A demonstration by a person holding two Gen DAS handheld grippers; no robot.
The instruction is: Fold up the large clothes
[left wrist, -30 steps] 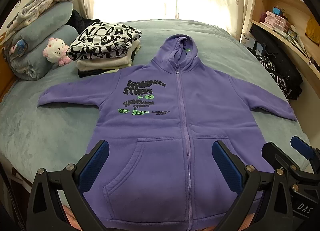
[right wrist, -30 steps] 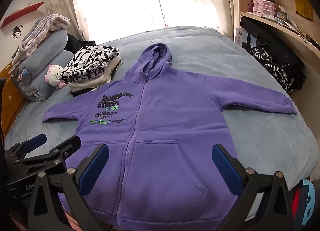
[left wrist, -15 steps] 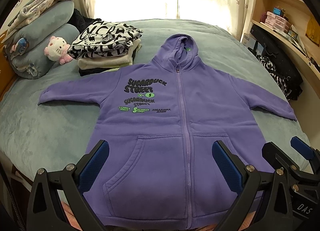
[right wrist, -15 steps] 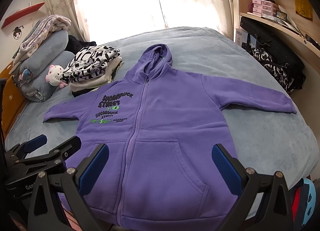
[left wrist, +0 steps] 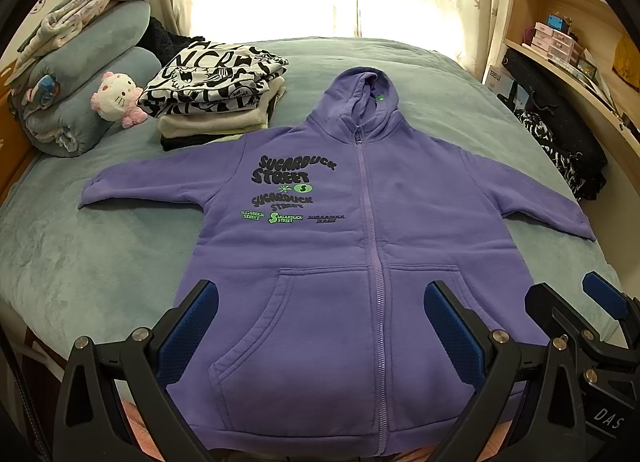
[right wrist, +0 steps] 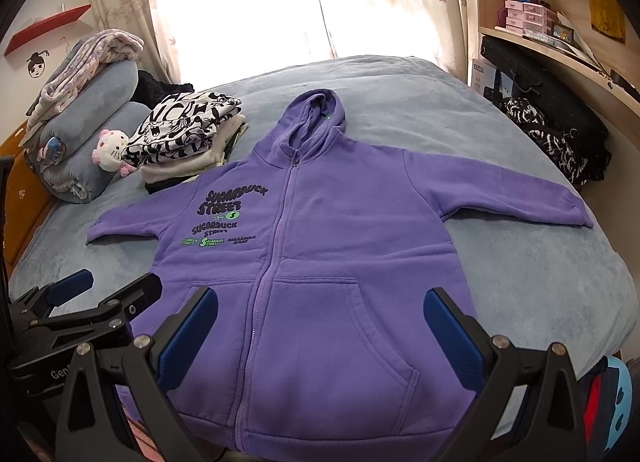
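Observation:
A purple zip-up hoodie [left wrist: 372,246] [right wrist: 304,262] lies flat and face up on the grey-blue bed, zipped, both sleeves spread out sideways, hood pointing away. My left gripper [left wrist: 320,334] hovers open above the hem and front pocket, holding nothing. My right gripper [right wrist: 320,336] is likewise open over the hem, a little to the right. Each gripper shows in the other's view: the right gripper [left wrist: 576,310] at the lower right, the left gripper [right wrist: 108,290] at the lower left.
A stack of folded clothes [left wrist: 216,97] sits beyond the left sleeve, with a white plush toy [left wrist: 116,95] and rolled grey bedding [left wrist: 80,77] at the headboard. Dark bags [left wrist: 560,129] and shelves [left wrist: 568,33] line the right side. Bare bed [right wrist: 520,262] surrounds the hoodie.
Both views have drifted back slightly, so the hoodie's hem shows a bit more. The hoodie has not moved and both grippers stay open.

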